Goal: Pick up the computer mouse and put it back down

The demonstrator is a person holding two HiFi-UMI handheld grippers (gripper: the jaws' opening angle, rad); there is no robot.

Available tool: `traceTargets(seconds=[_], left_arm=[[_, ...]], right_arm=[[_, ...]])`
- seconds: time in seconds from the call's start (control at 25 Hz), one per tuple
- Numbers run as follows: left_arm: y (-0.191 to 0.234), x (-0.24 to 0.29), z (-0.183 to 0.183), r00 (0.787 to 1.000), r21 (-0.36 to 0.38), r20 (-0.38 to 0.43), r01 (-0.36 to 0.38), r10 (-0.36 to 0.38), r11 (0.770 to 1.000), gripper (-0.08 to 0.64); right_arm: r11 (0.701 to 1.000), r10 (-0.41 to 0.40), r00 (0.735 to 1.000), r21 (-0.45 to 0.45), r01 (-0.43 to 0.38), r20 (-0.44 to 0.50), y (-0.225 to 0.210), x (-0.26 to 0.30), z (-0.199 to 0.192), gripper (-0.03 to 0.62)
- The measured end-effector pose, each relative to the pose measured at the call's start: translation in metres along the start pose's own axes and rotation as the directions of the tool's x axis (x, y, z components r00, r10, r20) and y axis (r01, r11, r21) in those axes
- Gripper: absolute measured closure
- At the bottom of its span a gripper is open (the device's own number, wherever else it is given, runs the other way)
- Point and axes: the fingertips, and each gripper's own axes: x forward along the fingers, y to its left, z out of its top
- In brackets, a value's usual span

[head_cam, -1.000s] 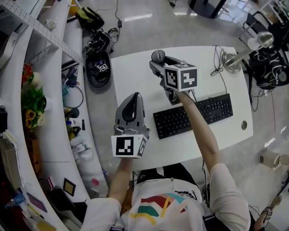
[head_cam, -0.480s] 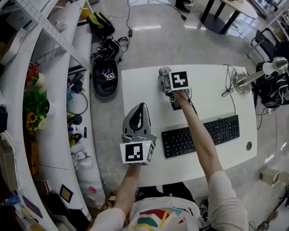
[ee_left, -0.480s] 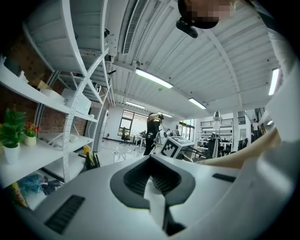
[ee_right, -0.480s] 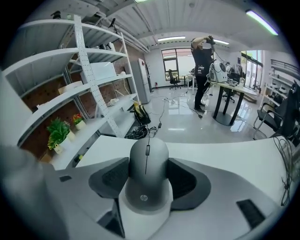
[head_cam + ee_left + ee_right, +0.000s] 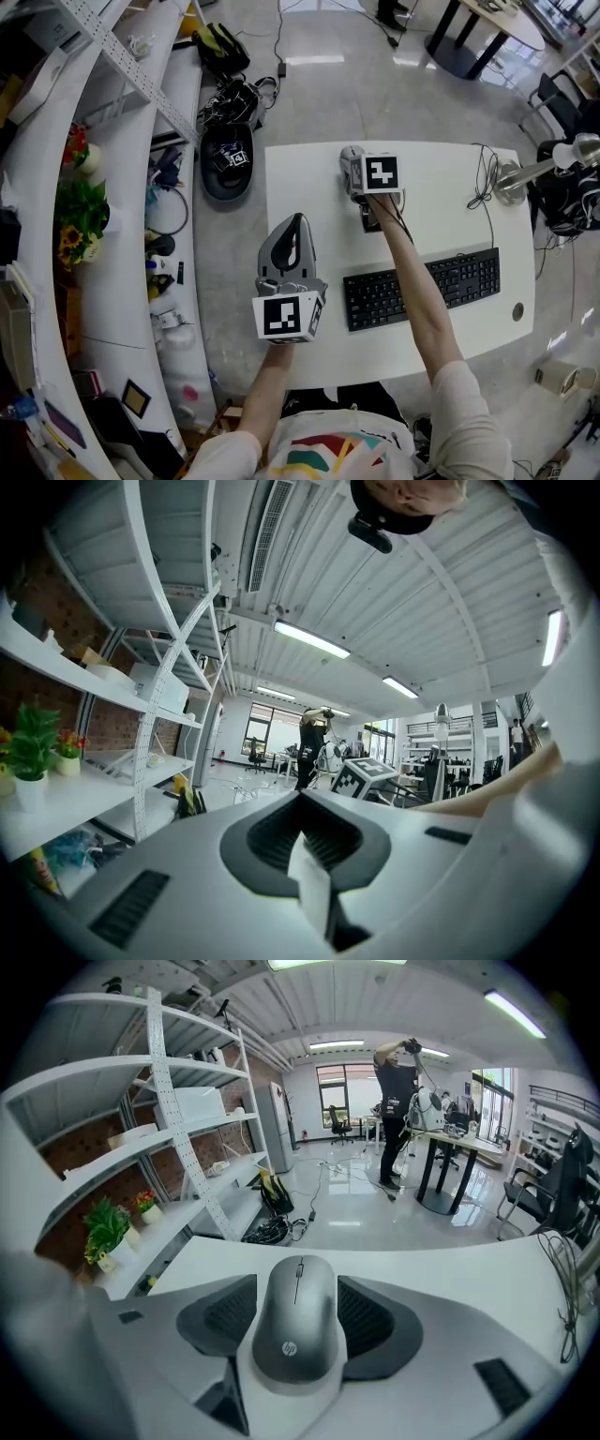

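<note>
The computer mouse (image 5: 298,1327) sits clamped in the right gripper (image 5: 355,174), its long axis running straight along the jaws, over the bench (image 5: 305,192) at upper centre. The left gripper (image 5: 287,249), clenched on nothing, hangs lower left, well apart.

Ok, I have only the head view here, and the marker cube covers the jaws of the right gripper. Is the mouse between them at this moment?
Observer: Yes. The right gripper has a grey HP computer mouse between its jaws, one jaw against each side.
Operator: In which direction does it point?
Observer: Its scroll wheel end points away from the gripper, out over the white desk.
Operator: And the left gripper, does it carry something?
Observer: No. The left gripper is shut with nothing between its jaws, and its camera looks up toward a ceiling light.
</note>
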Motion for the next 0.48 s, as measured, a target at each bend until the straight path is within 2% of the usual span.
traceTargets(seconds=[0.16,0.28,0.36,0.44,0.48], left_arm=[[-0.004,-0.001,0.014,1.000,-0.007,0.012,0.005,-0.004,1.000,0.515],[-0.016,-0.003,0.033,0.999,-0.012,0.033,0.029,-0.029,1.000,0.515],[-0.029,-0.006,0.051,0.997,-0.011,0.052,0.052,-0.052,0.999,0.515],[-0.043,-0.009,0.072,0.994,-0.010,0.073,0.078,-0.077,0.997,0.515],[-0.051,-0.011,0.082,0.992,-0.009,0.082,0.093,-0.092,0.996,0.515]], right_arm=[[1.000,0.024,0.996,0.013,-0.025,0.086,0.004,-0.029,0.025,0.314],[0.998,0.056,0.982,0.028,-0.062,0.182,0.011,-0.072,0.052,0.314],[0.996,0.082,0.962,0.016,-0.089,0.260,0.017,-0.108,0.069,0.314],[0.993,0.108,0.932,0.006,-0.117,0.346,0.023,-0.150,0.083,0.316],[0.992,0.112,0.913,0.006,-0.125,0.391,0.024,-0.173,0.088,0.358]])
